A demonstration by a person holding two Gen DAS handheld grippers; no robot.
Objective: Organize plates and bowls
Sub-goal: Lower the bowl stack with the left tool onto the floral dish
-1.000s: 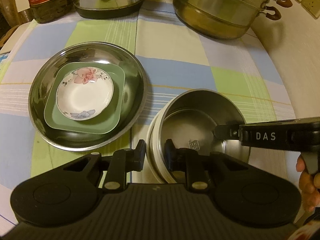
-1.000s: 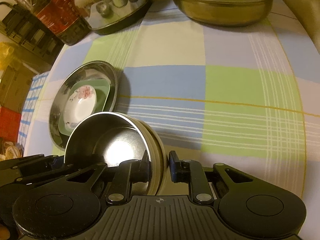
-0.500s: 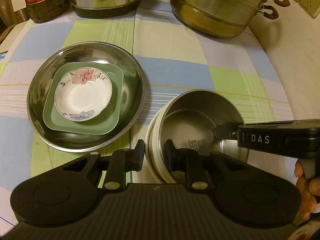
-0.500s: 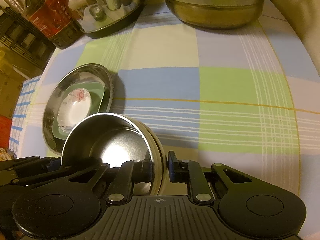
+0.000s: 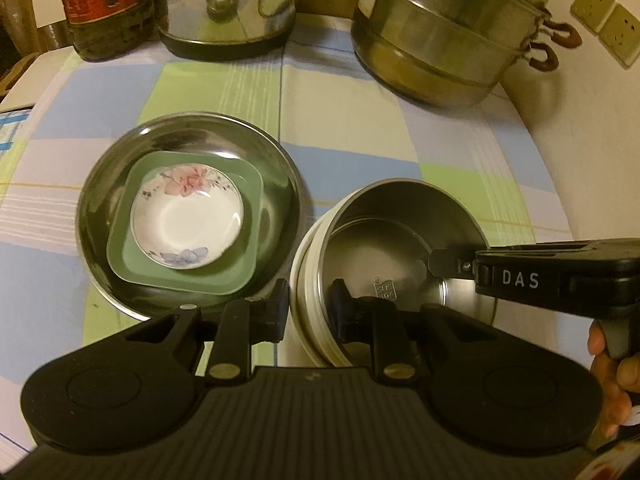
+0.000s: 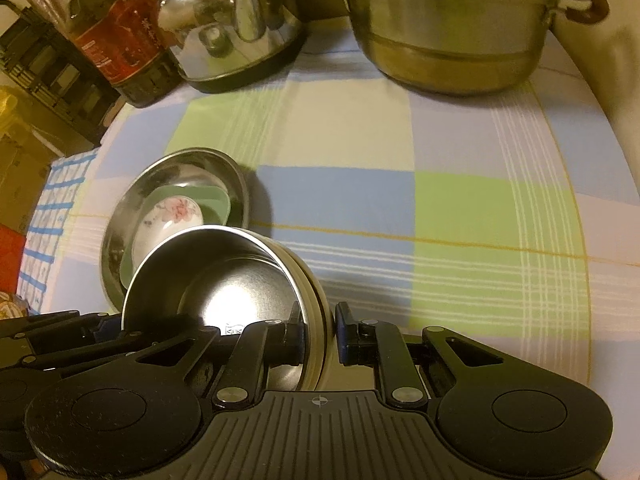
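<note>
A steel bowl [image 5: 396,248] nested in a cream bowl [image 5: 306,300] is held off the checked cloth. My left gripper [image 5: 309,306] is shut on the near-left rim of the stacked bowls. My right gripper [image 6: 318,332] is shut on their right rim; in the left wrist view it reaches in from the right [image 5: 452,260]. The bowls also show in the right wrist view [image 6: 240,280]. To the left, a round steel plate [image 5: 280,168] holds a green square plate [image 5: 236,276] with a small floral dish [image 5: 188,216] on top.
At the back stand a large steel steamer pot [image 5: 448,36], a steel kettle [image 5: 228,4] and an oil bottle [image 5: 104,4]. A wall with sockets [image 5: 608,28] runs along the right. The checked cloth [image 6: 440,208] lies to the right of the bowls.
Both grippers have lifted and drawn back with the stacked bowls, so the kettle, bottle and pot now show more fully. The plate stack has not moved.
</note>
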